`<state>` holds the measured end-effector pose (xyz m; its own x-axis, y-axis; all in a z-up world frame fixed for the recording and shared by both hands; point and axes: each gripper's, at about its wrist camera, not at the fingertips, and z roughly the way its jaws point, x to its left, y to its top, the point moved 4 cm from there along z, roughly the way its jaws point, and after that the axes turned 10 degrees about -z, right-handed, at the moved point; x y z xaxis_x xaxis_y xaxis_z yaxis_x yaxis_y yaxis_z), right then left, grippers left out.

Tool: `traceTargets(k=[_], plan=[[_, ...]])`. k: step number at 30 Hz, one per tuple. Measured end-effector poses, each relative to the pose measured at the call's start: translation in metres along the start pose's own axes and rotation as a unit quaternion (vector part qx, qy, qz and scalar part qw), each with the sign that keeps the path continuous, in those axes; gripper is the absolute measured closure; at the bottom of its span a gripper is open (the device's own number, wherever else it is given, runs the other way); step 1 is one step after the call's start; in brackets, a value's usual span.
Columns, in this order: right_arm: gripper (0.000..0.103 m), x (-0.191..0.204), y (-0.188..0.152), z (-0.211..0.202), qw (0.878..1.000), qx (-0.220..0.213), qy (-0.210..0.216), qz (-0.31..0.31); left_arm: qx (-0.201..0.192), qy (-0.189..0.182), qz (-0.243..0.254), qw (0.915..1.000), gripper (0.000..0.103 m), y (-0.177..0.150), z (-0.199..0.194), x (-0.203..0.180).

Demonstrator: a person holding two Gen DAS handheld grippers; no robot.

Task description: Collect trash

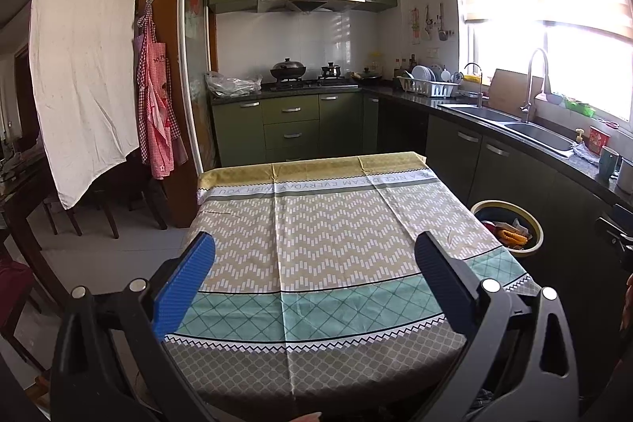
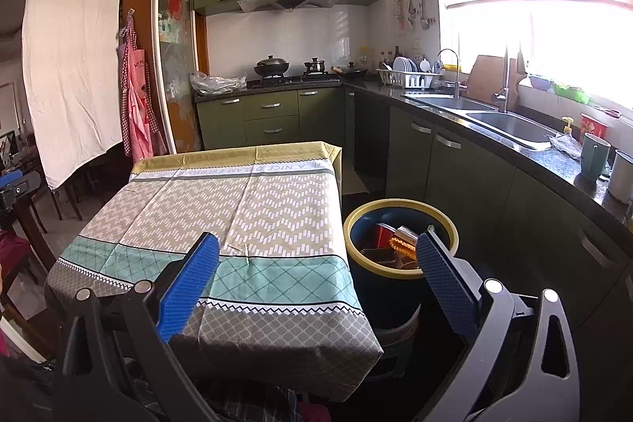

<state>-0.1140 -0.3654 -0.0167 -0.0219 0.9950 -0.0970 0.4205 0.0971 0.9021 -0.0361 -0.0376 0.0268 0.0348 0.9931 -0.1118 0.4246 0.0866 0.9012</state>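
Trash [image 2: 399,238] is seen piled inside the bin [image 2: 358,256], which is stood on the floor just beside the table's [image 2: 253,208] right edge, where it can be reached from the tabletop without a step; red and orange scraps are visible below its yellow rim. No litter can be made out on the patterned cloth [image 1: 328,224]. Both grippers are held spread wide and empty, the left gripper [image 1: 314,252] raised over the table's near end, the right gripper [image 2: 318,256] aimed between table edge and bin. Collection is judged to be largely done.
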Motion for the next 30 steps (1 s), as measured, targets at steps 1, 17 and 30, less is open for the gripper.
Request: traceTargets(k=[1, 17, 30], plan=[[0.005, -0.0001, -0.0001, 0.0002, 1.0, 0.0, -0.001, 0.0, 0.0, 0.0, 0.0, 1.0, 0.007, 0.0002, 0.0002, 0.0004], [0.005, 0.0011, -0.0011, 0.0022, 1.0, 0.001, -0.001, 0.0, 0.001, -0.003, 0.002, 1.0, 0.007, 0.0009, -0.0006, -0.0005], [0.005, 0.0034, -0.0029, 0.0064, 1.0, 0.003, 0.003, -0.004, 0.003, -0.007, 0.005, 1.0, 0.007, 0.0005, -0.0001, -0.0037]])
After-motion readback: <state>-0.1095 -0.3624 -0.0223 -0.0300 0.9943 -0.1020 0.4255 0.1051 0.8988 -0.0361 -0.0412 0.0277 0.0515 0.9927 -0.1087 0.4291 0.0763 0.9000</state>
